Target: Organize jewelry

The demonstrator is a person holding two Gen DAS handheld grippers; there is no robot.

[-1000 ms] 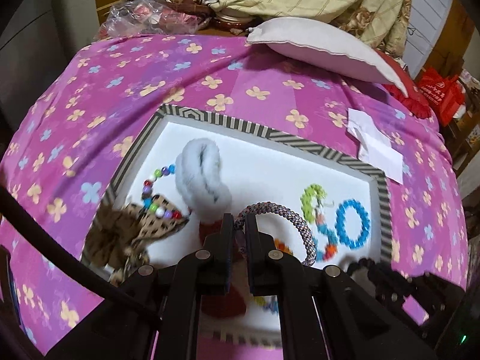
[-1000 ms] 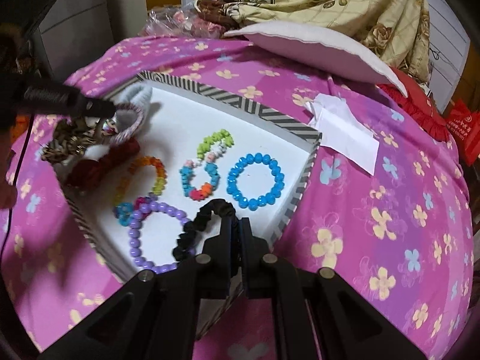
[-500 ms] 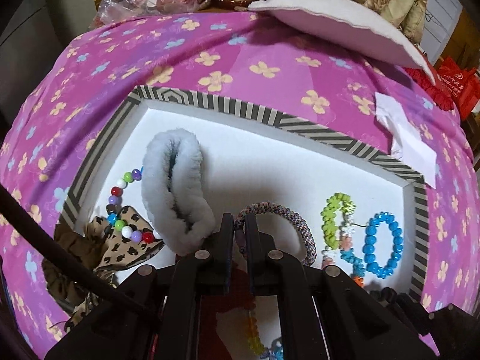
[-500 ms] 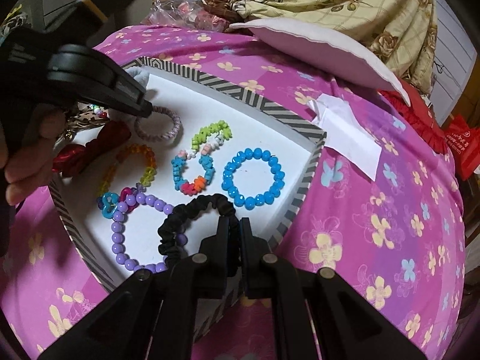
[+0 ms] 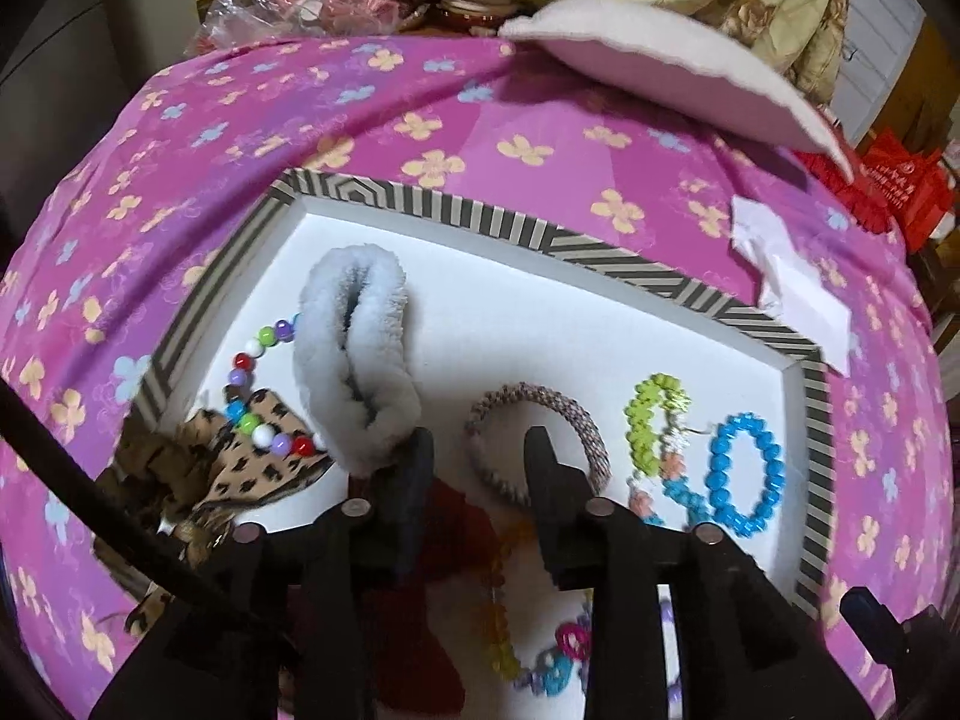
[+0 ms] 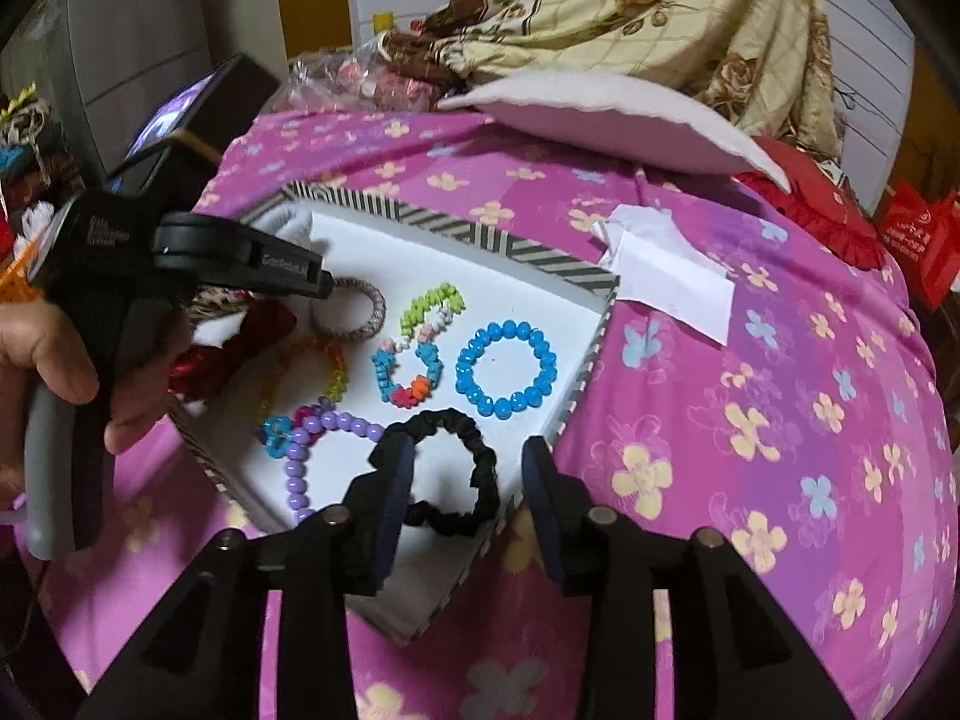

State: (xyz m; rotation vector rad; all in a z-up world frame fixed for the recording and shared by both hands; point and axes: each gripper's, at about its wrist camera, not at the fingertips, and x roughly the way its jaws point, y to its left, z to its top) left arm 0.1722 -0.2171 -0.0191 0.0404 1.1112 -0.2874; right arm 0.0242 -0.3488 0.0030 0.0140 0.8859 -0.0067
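A striped-rim box (image 5: 600,252) with a white floor holds the jewelry. My left gripper (image 5: 480,456) is open above a braided pink bracelet (image 5: 576,420), which lies loose on the floor, beside a white fluffy scrunchie (image 5: 354,360). My right gripper (image 6: 468,468) is open around a black scrunchie (image 6: 480,456) lying at the box's near corner (image 6: 576,396). A blue bead bracelet (image 6: 507,369), a green and multicolour bracelet (image 6: 420,348), a purple bead bracelet (image 6: 300,468) and a red scrunchie (image 6: 240,342) also lie inside.
The box rests on a pink flowered cloth (image 6: 780,420). A leopard-print scrunchie (image 5: 240,468) and a coloured bead string (image 5: 252,360) sit at the box's left. Folded white paper (image 6: 666,282) lies right of the box. A white pillow (image 6: 600,126) lies behind.
Both grippers have opened. The left one let go of the braided bracelet, which now lies in the box. The right one let go of the black scrunchie.
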